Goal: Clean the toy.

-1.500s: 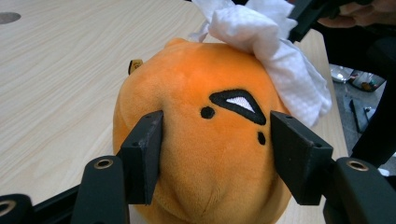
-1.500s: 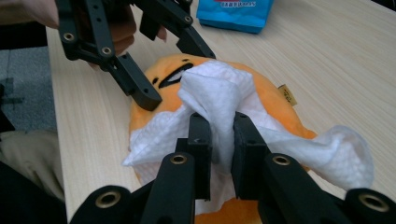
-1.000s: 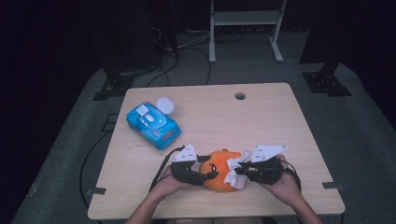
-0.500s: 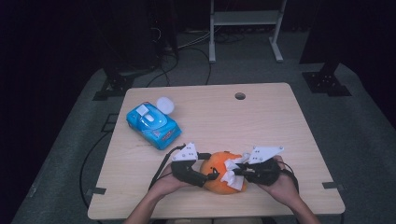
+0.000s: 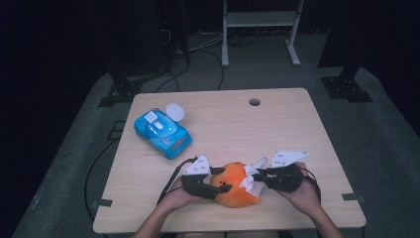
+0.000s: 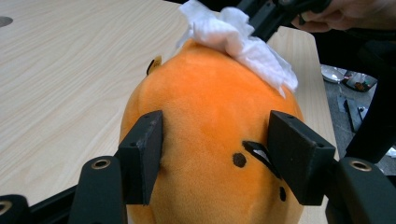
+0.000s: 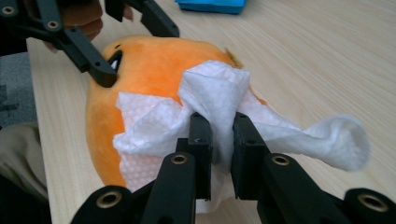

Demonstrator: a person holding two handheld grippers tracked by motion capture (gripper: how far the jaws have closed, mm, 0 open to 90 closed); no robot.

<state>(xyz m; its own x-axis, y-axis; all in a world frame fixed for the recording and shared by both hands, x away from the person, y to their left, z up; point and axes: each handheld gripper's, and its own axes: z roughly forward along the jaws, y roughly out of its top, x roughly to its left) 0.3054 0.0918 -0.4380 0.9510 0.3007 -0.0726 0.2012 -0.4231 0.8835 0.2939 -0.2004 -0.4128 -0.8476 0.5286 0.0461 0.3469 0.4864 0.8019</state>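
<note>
Near front table edge [image 5: 233,229], left gripper [image 5: 221,179] grasping orange plush [image 5: 236,191], right gripper [image 5: 258,174] clenching wipe [image 5: 249,182]

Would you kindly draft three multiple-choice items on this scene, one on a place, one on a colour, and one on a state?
1. Where does the blue wipes pack lie on the table?
A. at the far left, beyond the toy
B. at the near right corner
C. under the toy

2. What colour is the plush toy?
A. green
B. orange
C. purple

3. What is the right gripper doing?
A. hanging open
B. shut on the white wipe
C. shut on the pack

Answers: 1 A, the high view shows the pack up and left of the toy. 2 B, its fabric is orange in all views. 3 B, the right gripper view shows its jaws pinching the wipe against the toy, while the left gripper clasps the toy's sides.
</note>
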